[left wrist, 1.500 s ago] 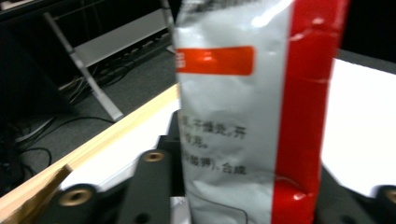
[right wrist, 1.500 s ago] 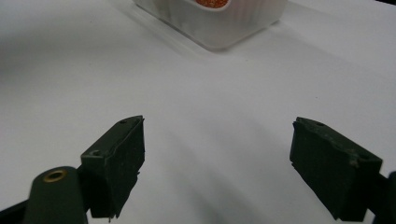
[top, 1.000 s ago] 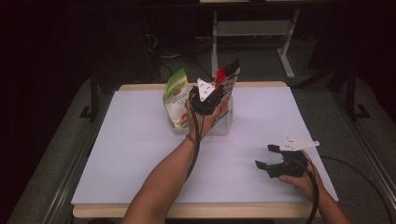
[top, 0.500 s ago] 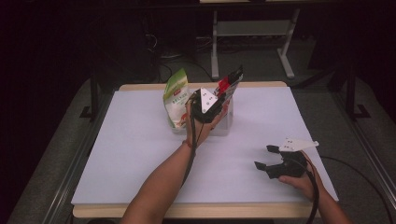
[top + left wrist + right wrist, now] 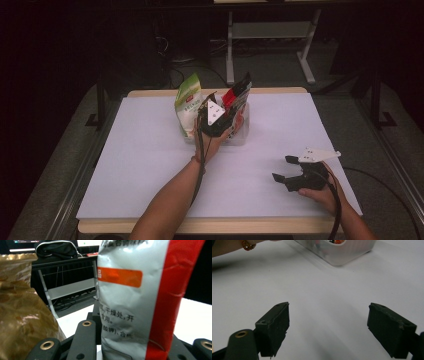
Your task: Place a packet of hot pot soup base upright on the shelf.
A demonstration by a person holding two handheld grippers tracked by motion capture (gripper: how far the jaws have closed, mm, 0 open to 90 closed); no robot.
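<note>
Surface: white table (image 5: 150, 165) in a dark room.
Bin: clear tub (image 5: 239, 136) at the far middle, holding a green-white pouch (image 5: 187, 102).
Left gripper (image 5: 220, 112): over the tub; jaws have just been opening, red-and-silver packet (image 5: 140, 300) standing between them, grip unclear.
Right gripper (image 5: 328, 332): jaws wide apart, nothing between them, low over bare table.

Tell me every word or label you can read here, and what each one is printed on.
"干燥处,开": silver and red foil snack bag, black print, lower lines partly cut off.
Orange label on that bag: one small white character, too blurred to read.
Green and white snack bag: red logo and text too small to read.
Gold crinkled foil bag: no text visible.
</note>
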